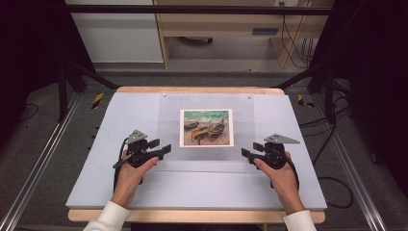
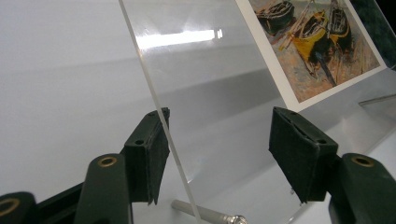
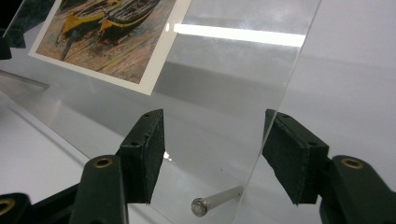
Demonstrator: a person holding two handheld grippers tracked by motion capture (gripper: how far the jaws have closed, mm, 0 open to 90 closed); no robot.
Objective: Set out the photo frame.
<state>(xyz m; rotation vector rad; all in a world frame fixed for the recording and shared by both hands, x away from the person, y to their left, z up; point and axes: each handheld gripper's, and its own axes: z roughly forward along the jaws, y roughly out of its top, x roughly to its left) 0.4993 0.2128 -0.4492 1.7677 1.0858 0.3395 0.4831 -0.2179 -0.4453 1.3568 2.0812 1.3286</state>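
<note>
A clear acrylic sheet (image 1: 168, 108) lies on the pale grey table mat (image 1: 115, 120), with a print of painted boats (image 1: 207, 127) at its middle. My left gripper (image 1: 162, 148) sits at the sheet's near left corner and my right gripper (image 1: 248, 153) at its near right corner. In the left gripper view the jaws (image 2: 219, 135) stand open across the sheet's corner (image 2: 196, 93), whose edge runs past the left pad, above a small metal pin (image 2: 205, 215). In the right gripper view the gripper (image 3: 212, 135) is open around the other corner (image 3: 224, 93) and its pin (image 3: 217, 199).
Two small fasteners (image 1: 164, 95) mark the sheet's far corners. The wooden table edge (image 1: 192, 90) runs along the back, with black frame posts (image 1: 62, 82) and cables (image 1: 332, 139) on the floor at both sides. A person's hands and white sleeves come in from the near edge.
</note>
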